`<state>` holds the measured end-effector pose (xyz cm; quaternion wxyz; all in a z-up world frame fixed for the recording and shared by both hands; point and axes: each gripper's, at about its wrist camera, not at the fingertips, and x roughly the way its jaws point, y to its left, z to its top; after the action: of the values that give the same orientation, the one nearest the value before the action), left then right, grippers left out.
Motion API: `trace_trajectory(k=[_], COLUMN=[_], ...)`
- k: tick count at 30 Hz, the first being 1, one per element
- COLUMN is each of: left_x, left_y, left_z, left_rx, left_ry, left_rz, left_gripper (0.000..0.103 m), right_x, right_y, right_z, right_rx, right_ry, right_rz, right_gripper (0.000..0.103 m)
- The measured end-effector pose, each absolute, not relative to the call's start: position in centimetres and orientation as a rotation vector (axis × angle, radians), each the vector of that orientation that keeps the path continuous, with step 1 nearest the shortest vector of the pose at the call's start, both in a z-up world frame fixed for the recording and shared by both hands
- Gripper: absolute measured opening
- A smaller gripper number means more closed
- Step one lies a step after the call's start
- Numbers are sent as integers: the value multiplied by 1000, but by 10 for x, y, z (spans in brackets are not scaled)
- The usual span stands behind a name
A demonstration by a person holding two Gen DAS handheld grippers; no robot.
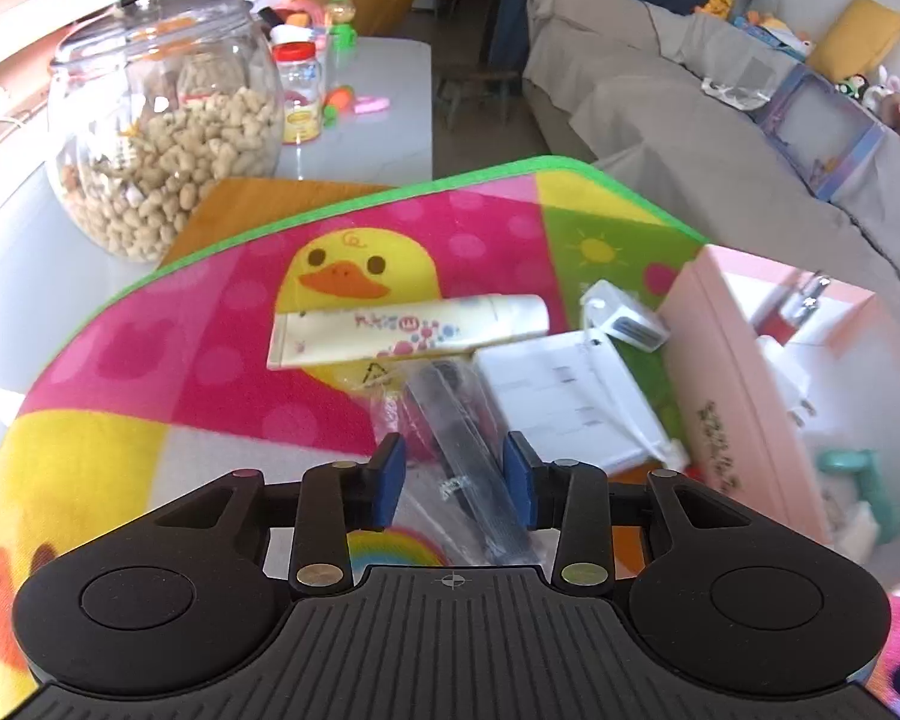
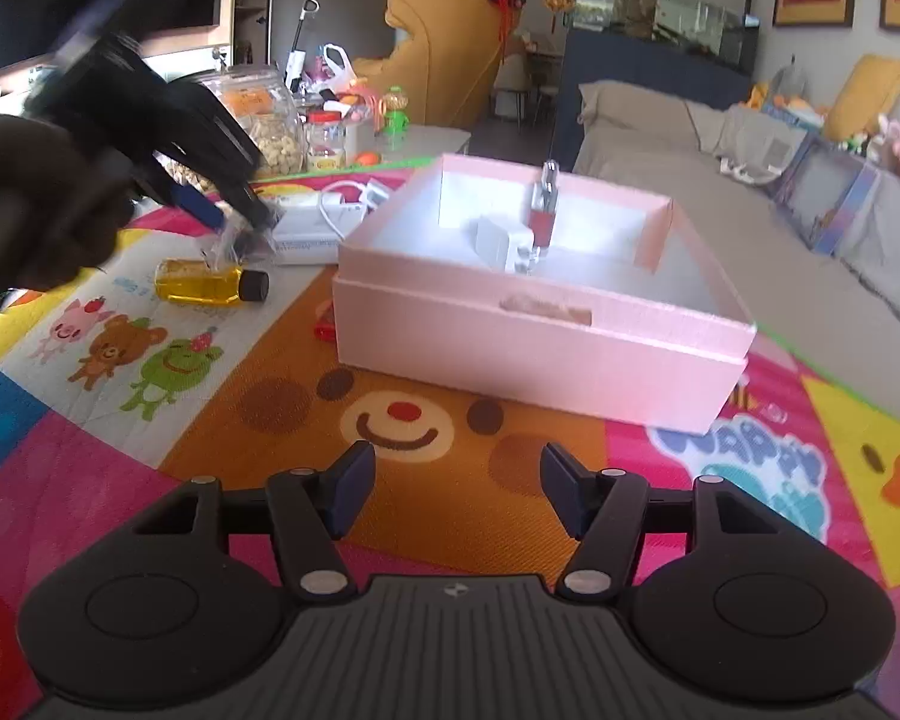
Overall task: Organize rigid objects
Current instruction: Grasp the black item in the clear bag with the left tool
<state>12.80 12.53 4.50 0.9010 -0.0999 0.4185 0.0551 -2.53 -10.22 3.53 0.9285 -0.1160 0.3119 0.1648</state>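
Left gripper point(image 1: 455, 480) is straddling the bagged black stick point(image 1: 474, 468) on the mat point(image 1: 210, 360), pads not pressing yet; long axis running along the fingers (right gripper point(image 2: 457, 495) idling open, well apart).

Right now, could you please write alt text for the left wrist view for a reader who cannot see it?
The left claw straddles a dark item in a clear plastic bag on a colourful cartoon play mat. Beyond lie a cream tube, a white box and an open pink box; a glass jar stands behind on the left.
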Motion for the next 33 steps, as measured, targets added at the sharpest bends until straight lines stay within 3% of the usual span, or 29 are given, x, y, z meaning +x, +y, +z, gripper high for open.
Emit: trace_trajectory(k=[2, 8, 17, 23, 33], left_x=[120, 51, -47, -50, -36], left_y=[132, 163, 204, 186, 166], left_z=[42, 42, 21, 22, 20], left_rx=[-230, -231, -387, -296, -304], left_ry=[836, 787, 806, 779, 759], left_rz=[79, -56, -106, -139, -104], left_gripper=[30, 20, 22, 26, 26], right_x=[-28, -28, -27, -46, -63], right_y=[-102, -85, 5, 28, -16], right_z=[40, 54, 49, 35, 43], right_rx=[-244, -248, -300, -365, -300], right_ry=[627, 605, 608, 619, 648], right_rz=[338, 414, 674, 659, 725], right_gripper=[61, 61, 75, 77, 77])
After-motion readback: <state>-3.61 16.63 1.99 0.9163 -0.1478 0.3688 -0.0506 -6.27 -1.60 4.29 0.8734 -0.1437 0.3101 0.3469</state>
